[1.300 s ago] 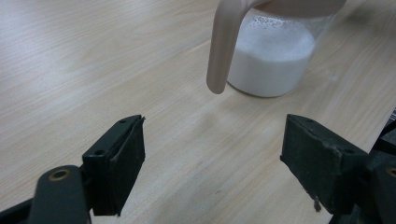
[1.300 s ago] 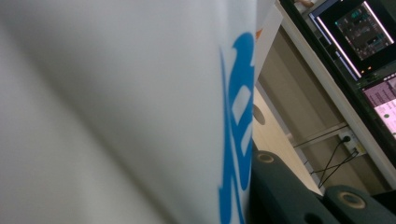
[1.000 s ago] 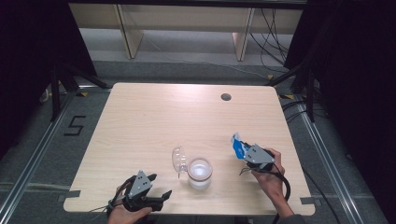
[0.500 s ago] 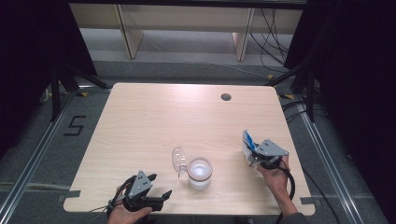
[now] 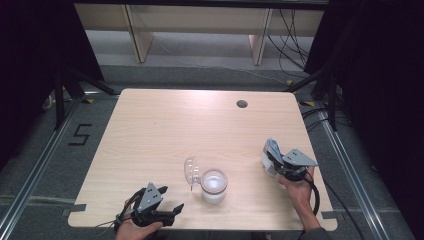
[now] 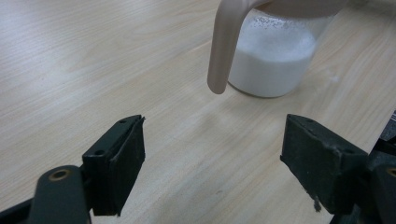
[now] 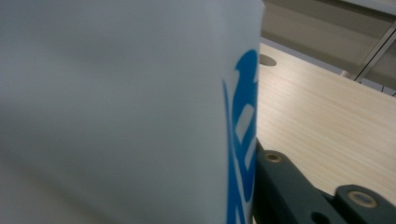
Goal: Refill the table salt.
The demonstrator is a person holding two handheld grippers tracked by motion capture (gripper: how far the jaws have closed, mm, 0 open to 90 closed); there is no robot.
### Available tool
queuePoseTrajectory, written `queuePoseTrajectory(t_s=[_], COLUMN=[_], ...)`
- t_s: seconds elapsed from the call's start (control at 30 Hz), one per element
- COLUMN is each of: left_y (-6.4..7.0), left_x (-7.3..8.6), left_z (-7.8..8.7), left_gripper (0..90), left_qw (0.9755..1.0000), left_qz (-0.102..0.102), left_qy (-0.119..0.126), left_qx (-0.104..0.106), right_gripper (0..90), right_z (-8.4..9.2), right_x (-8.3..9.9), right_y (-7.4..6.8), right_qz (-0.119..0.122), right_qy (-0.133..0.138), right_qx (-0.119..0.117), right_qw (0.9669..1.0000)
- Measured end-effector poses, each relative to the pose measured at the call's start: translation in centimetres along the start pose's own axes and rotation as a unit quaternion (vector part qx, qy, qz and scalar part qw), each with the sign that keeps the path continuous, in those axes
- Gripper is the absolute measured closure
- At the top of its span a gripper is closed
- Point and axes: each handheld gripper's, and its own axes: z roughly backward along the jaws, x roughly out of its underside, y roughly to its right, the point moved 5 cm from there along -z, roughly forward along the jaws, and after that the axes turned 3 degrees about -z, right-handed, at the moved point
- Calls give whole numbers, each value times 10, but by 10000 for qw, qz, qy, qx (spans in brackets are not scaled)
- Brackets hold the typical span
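Note:
A clear jar (image 5: 214,185) of white powder (image 6: 273,60) stands near the table's front middle, its hinged lid (image 5: 191,171) swung open to the left. My right gripper (image 5: 272,162) is at the right side of the table, closed around an upright white-and-blue bag (image 5: 271,149). Its jaws have just been opening a little, with the bag (image 7: 121,102) still between them and one finger (image 7: 280,186) against its edge. My left gripper (image 5: 172,199) rests open near the front left, pointing at the jar with nothing between its jaws (image 6: 212,163).
The pale wooden table (image 5: 165,130) has a round cable hole (image 5: 242,104) at the far right. Dark curtains, floor rails and shelf legs surround it. The bag sits close to the table's right edge.
My right gripper has carried the bag to the right and slightly down, away from the jar. The left gripper, jar and lid have not moved.

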Motion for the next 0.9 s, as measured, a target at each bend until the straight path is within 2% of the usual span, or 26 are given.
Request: queuePoseTrajectory(t_s=[0.03,0.07,0.13,0.23,0.27,0.33,0.37,0.4,0.5,0.57,0.6,0.63,0.67,0.7,0.77,0.8,0.83,0.87,0.9], left_y=[0,0,0,-1,-1,0,0,0,0,0,0,1,1,0,0,0,-1,-1,-1], left_x=[0,0,0,-1,0,0,0,0,0,0,0,0,0,-1,-1,-1,-1,-1,-1], left_z=[0,0,0,0,0,0,0,0,0,0,0,0,0,0,0,0,0,0,-1], left_gripper=[211,211,211,211,211,211,210,210,210,210,210,210,210,210,210,210,210,210,210], left_qw=[10000,10000,10000,10000,10000,10000,10000,10000,10000,10000,10000,10000,10000,10000,10000,10000,10000,9999,10000], left_qz=[16,2,-23,-61,-61,7,22,15,8,14,0,3,9,-42,-38,-57,-91,-100,-89], left_qy=[9,0,1,27,15,16,17,13,-3,-1,1,2,2,6,4,5,3,6,27], left_qx=[-14,-23,-21,1,-11,-9,-11,-10,-24,-25,-19,-18,-18,-17,-31,-14,-11,-9,14], right_gripper=[784,771,735,658,623,575,565,541,472,426,407,392,385,370,337,336,336,332,322], right_z=[1,1,1,2,5,8,8,10,13,14,13,15,16,16,17,17,19,19,19], right_x=[0,-1,-1,-1,-2,-1,-3,-2,-3,-3,-4,-3,-3,-3,-3,-3,-4,-4,-4], right_y=[1,-1,-1,1,3,2,5,3,4,6,5,4,4,2,2,1,-2,-1,0], right_qz=[49,-90,-46,-180,-216,-551,-530,-723,-879,-885,-950,-1008,-957,-1067,-984,-1021,-1176,-1012,-970], right_qy=[16,66,26,71,76,55,204,136,198,199,260,186,185,232,189,170,137,211,202], right_qx=[58,120,89,99,175,123,176,118,167,159,75,77,68,-5,125,75,87,73,122], right_qw=[10000,9999,9999,9998,9996,9984,9982,9972,9958,9957,9951,9947,9952,9940,9949,9946,9929,9946,9950])
